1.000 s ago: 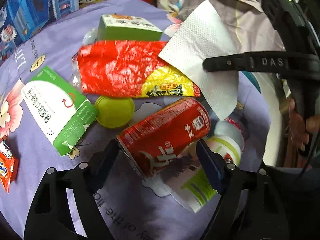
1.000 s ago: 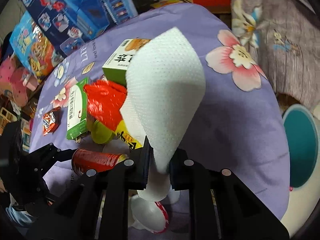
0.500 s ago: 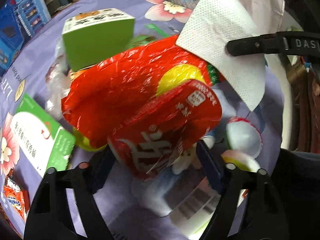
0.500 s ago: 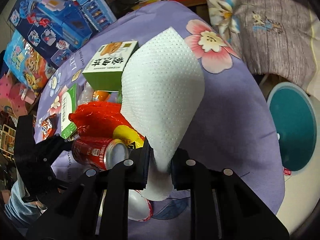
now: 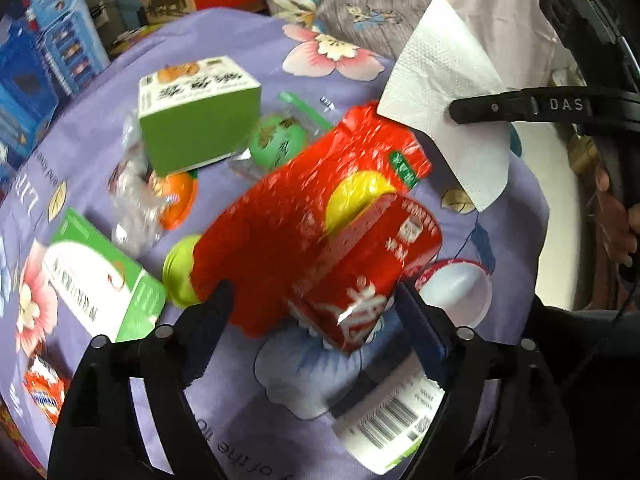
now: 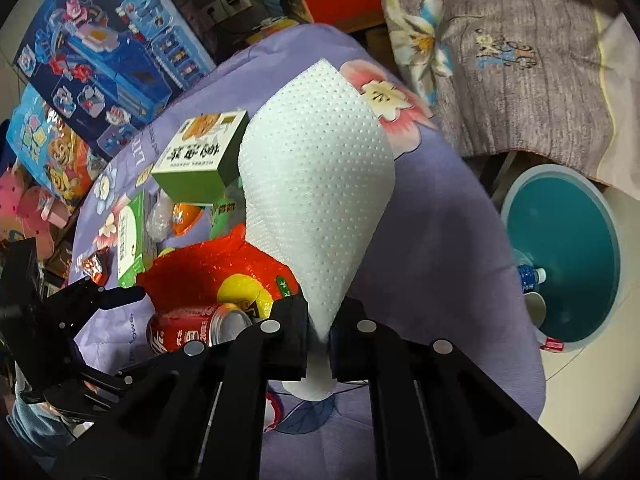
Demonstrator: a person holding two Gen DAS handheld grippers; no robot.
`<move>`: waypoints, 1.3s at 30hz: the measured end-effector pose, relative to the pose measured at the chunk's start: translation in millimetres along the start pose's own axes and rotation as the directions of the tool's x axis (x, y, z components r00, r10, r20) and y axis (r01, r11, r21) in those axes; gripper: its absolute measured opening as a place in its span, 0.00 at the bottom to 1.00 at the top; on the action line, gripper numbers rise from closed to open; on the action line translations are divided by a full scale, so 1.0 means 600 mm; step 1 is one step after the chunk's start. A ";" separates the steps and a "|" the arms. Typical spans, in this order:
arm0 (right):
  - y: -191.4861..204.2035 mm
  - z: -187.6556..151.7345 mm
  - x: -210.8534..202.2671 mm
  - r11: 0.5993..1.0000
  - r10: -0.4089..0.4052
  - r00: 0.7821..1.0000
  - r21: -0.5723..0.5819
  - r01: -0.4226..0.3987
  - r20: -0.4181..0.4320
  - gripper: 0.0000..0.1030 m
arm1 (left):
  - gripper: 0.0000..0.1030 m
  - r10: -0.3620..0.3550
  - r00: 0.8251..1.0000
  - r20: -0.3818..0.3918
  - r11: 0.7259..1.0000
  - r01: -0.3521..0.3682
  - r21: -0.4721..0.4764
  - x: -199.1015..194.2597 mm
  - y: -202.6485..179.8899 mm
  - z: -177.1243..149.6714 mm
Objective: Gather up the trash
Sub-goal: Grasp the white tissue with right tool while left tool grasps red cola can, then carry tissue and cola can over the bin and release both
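My left gripper (image 5: pixel 316 304) is shut on a red soda can (image 5: pixel 364 272) together with a red and yellow plastic wrapper (image 5: pixel 296 208), both lifted off the purple floral tablecloth (image 5: pixel 248 44). My right gripper (image 6: pixel 320 332) is shut on a white paper napkin (image 6: pixel 316 204) and holds it up over the table's right side. The napkin (image 5: pixel 444 92) and a right finger (image 5: pixel 520 106) show in the left wrist view. The can (image 6: pixel 192 326), the wrapper (image 6: pixel 208 268) and the left gripper (image 6: pixel 100 300) show at the lower left of the right wrist view.
On the table lie a green tea box (image 5: pixel 200 116), a green and white carton (image 5: pixel 100 284), a yellow-green lid (image 5: pixel 180 272), orange and green cups, clear plastic, a white cup (image 5: pixel 460 288) and a labelled bottle (image 5: pixel 392 420). A teal bin (image 6: pixel 568 252) stands on the floor to the right.
My left gripper has lifted the can and the red wrapper higher off the table, uncovering the cups beneath. My right gripper has carried the napkin further toward the teal bin.
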State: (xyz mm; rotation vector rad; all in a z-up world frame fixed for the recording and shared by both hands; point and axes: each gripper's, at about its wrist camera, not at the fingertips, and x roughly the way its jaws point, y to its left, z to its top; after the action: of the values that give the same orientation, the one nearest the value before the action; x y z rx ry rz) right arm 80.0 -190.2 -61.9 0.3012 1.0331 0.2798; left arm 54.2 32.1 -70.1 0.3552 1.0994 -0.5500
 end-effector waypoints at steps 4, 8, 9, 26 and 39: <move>-0.014 -0.003 -0.011 1.000 -0.016 1.000 0.020 0.016 0.006 0.07 | 0.82 0.006 0.999 -0.032 0.994 -0.003 0.108 0.030 -0.026 0.028; -0.029 -0.014 -0.014 0.999 -0.030 1.000 0.042 0.030 -0.007 0.07 | 0.79 0.002 0.996 -0.085 0.987 0.012 0.159 0.078 -0.046 0.038; -0.031 -0.017 -0.014 0.999 -0.033 0.999 0.043 0.033 -0.008 0.07 | 0.71 -0.008 0.996 -0.085 0.988 0.021 0.152 0.082 -0.045 0.038; -0.076 -0.003 -0.051 0.995 -0.003 0.997 0.099 -0.004 0.075 0.07 | 0.50 -0.019 0.996 0.082 0.987 0.031 -0.155 -0.034 -0.038 0.085; -0.294 0.008 -0.177 0.956 -0.148 0.963 0.282 0.080 0.226 0.07 | 0.50 -0.108 0.991 0.075 0.993 0.111 -0.040 0.021 -0.237 0.255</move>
State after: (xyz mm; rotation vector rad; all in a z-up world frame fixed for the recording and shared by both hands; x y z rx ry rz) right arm 48.2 -392.7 -41.1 0.5086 0.8393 -0.0075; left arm 88.7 -167.7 -17.7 0.2355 1.0632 -0.6306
